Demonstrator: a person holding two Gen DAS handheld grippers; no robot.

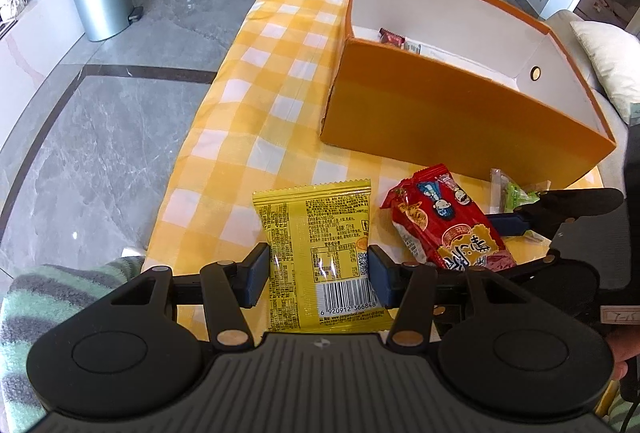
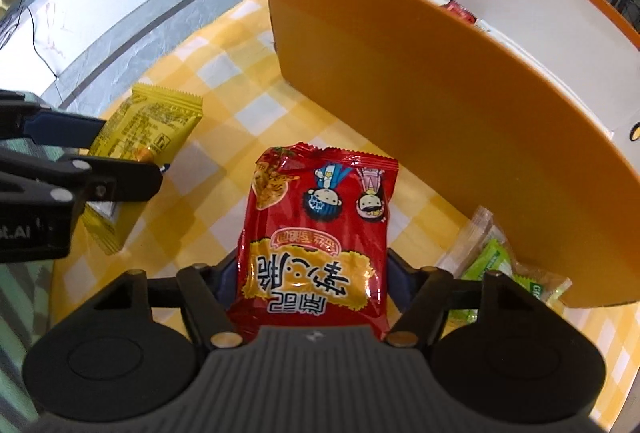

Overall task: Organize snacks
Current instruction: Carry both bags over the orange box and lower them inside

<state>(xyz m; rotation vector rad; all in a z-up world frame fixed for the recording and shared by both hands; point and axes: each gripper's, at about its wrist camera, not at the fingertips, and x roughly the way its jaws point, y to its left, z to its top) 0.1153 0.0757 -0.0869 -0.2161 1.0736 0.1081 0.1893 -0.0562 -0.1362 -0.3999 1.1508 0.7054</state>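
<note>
On the checked yellow tablecloth [image 1: 280,45], an orange box [image 1: 448,105] is flanked by loose snacks.
A red snack packet [image 2: 316,249] is clamped between the right gripper [image 2: 310,273] fingers; a yellow snack packet [image 1: 320,253] is pinched by the left gripper [image 1: 318,273]; a green packet [image 2: 492,265] is seen touching the box's base.

My left gripper [image 1: 318,275], black with dark blue pads, frames a yellow packet [image 1: 320,253] printed in black text with a white barcode panel. At centre of the right wrist view, my right gripper [image 2: 310,285] carries a red packet [image 2: 316,245] bearing yellow lettering and cartoon faces. Worktop cloth [image 1: 256,81]: yellow-and-white check. Box [image 1: 440,113], upper right: orange outside, white inside. Green wrapper [image 2: 492,261], lower right. Floor [image 1: 100,137]: grey marble with dark bands.
</note>
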